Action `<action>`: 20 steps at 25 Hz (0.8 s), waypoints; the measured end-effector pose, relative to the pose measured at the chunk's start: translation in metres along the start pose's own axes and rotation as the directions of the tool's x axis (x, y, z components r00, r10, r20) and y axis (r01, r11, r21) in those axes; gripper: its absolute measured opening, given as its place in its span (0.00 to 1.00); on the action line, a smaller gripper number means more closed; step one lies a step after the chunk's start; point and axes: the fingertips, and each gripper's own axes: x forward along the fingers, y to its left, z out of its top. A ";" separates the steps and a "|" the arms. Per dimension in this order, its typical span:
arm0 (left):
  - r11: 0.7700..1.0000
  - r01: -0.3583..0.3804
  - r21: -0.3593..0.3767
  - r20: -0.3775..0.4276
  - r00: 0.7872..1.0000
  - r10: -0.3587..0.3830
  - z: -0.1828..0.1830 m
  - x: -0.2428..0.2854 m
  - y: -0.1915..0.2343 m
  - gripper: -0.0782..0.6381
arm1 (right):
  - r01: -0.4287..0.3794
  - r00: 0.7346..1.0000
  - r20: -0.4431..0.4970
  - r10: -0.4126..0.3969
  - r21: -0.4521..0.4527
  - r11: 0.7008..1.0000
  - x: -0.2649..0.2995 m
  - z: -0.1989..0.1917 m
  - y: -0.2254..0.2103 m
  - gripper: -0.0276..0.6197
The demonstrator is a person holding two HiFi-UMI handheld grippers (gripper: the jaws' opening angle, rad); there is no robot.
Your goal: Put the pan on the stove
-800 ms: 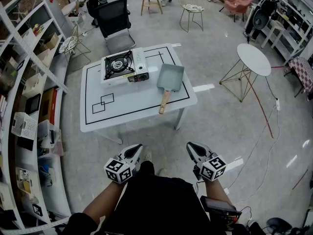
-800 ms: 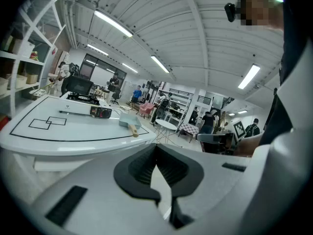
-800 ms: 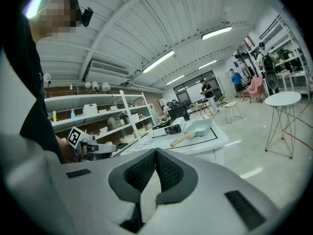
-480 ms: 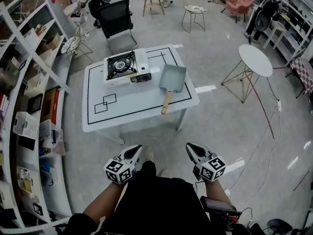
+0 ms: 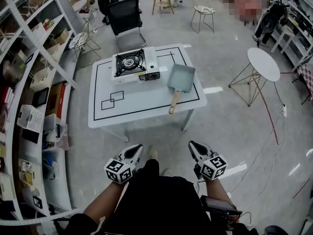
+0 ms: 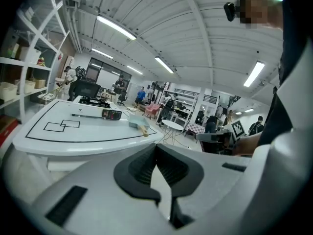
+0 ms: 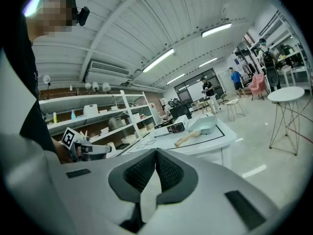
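Note:
A rectangular grey-blue pan (image 5: pixel 181 78) with a wooden handle lies on the white table (image 5: pixel 142 104), right of the portable gas stove (image 5: pixel 134 63). The pan (image 7: pixel 204 124) and stove (image 7: pixel 171 127) also show far off in the right gripper view, and small in the left gripper view as pan (image 6: pixel 137 123) and stove (image 6: pixel 100 112). My left gripper (image 5: pixel 136 151) and right gripper (image 5: pixel 191 145) hang low by the person's body, well short of the table. Both have their jaws closed together with nothing between them.
White shelving (image 5: pixel 34 82) with boxes runs along the left. A black office chair (image 5: pixel 124 23) stands behind the table, a round white side table (image 5: pixel 263 61) to the right. Cables (image 5: pixel 266 131) trail over the floor at right. Black lines are marked on the tabletop.
The view has shifted so the table, stove and pan sit slightly more to the right and lower in the head view. Both grippers keep their place by the body.

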 end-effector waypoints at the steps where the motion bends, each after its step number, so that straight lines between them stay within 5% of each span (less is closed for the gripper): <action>1: 1.000 -0.005 0.001 -0.001 1.000 0.005 0.000 -0.001 0.002 0.12 | -0.001 1.000 -0.004 0.001 0.002 1.000 0.002 0.000 0.000 0.08; 20: 1.000 0.015 -0.004 -0.025 1.000 -0.015 0.016 0.032 0.043 0.12 | 0.060 0.998 -0.032 -0.059 0.011 0.998 0.044 0.012 -0.028 0.08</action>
